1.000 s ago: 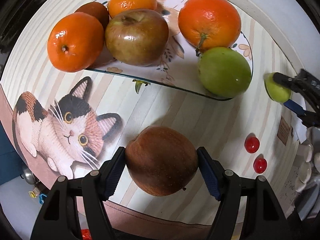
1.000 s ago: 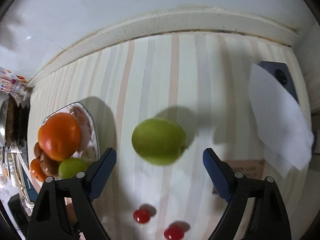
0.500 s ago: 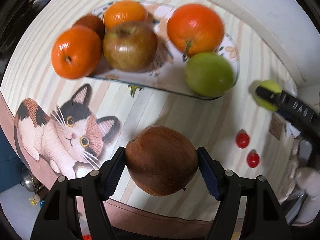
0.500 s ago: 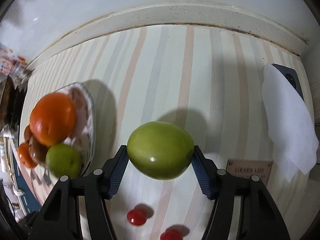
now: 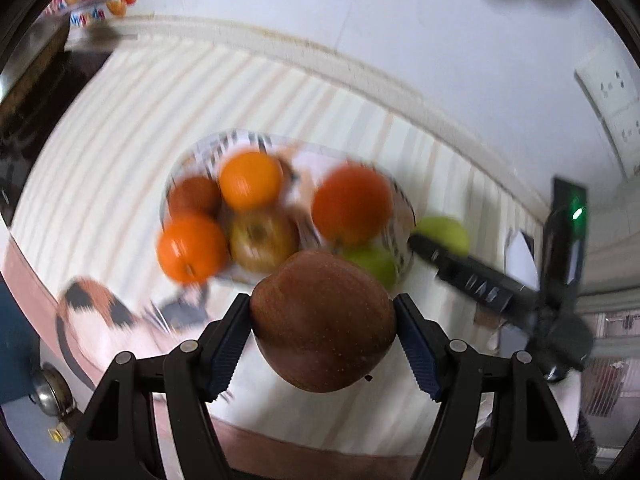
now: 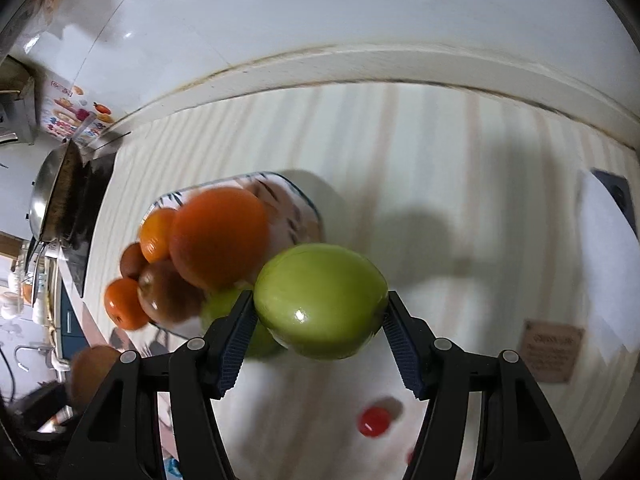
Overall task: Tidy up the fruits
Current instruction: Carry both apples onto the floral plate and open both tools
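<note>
Striped tablecloth (image 6: 400, 160) by white wall (image 6: 320, 12) — left tool (image 5: 323, 326) grips red apple (image 5: 323, 320), right tool (image 6: 320, 320) green apple (image 6: 320, 300).

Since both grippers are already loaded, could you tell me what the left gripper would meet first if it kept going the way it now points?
Probably the near rim of the fruit plate by its green apple; blur makes depth unclear.

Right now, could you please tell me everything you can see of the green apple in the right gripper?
The green apple is round, smooth and glossy, with a bright highlight and no visible blemish. It sits clamped between the blue ribbed pads of the right gripper, one pad on each side, lifted clear of the striped tablecloth. It hangs beside the plate of fruit; nothing else touches it.
</note>
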The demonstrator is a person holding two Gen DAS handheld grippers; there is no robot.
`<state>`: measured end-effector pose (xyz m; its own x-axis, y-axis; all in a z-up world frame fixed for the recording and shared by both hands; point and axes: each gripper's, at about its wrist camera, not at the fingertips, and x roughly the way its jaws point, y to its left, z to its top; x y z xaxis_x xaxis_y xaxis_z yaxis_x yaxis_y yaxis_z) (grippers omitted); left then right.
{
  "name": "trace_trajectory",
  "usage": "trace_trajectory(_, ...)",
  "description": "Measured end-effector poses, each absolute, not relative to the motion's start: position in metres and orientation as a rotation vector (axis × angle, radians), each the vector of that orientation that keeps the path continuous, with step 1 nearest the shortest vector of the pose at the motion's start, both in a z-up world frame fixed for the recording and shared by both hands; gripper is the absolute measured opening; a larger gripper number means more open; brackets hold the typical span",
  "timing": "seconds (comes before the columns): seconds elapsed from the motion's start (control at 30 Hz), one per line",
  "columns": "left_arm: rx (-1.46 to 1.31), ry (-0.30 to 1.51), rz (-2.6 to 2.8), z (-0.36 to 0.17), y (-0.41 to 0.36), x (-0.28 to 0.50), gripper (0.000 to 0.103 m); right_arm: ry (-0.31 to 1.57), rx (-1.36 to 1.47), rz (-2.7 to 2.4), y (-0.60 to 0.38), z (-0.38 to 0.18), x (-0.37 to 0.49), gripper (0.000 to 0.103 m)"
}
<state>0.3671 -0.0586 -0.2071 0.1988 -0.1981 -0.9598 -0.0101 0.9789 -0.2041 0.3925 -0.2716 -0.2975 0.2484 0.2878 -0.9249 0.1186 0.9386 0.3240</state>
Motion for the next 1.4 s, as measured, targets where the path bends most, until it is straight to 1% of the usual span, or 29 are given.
trace_trajectory(0.17,-0.163,1.360,-0.096,-0.204,-0.032,0.411,0.069,1.363,0.344,0.126,-0.253,-0.315,0.416,0.066)
trace_trajectory(0.43,-0.186,1.457,-0.061,-0.245,-0.001,0.471,0.070,1.380,0.367,0.119,-0.249,-0.320,0.424,0.066)
trace_trajectory(0.53,-0.201,1.497,-0.069,-0.259,0.004,0.479,0.070,1.381,0.369,0.118,-0.247,-0.321,0.426,0.066)
trace_trajectory(1.0,-0.112,1.525,-0.003,-0.292,0.020,0.519,0.070,1.366,0.410,0.080,-0.258,-0.328,0.419,0.066)
trace_trajectory(1.17,-0.096,1.553,-0.002,-0.306,0.022,0.520,0.070,1.361,0.430,0.082,-0.260,-0.328,0.417,0.066)
trace_trajectory(1.4,-0.072,1.561,-0.008,-0.309,0.018,0.518,0.071,1.336,0.461,0.106,-0.263,-0.325,0.415,0.068)
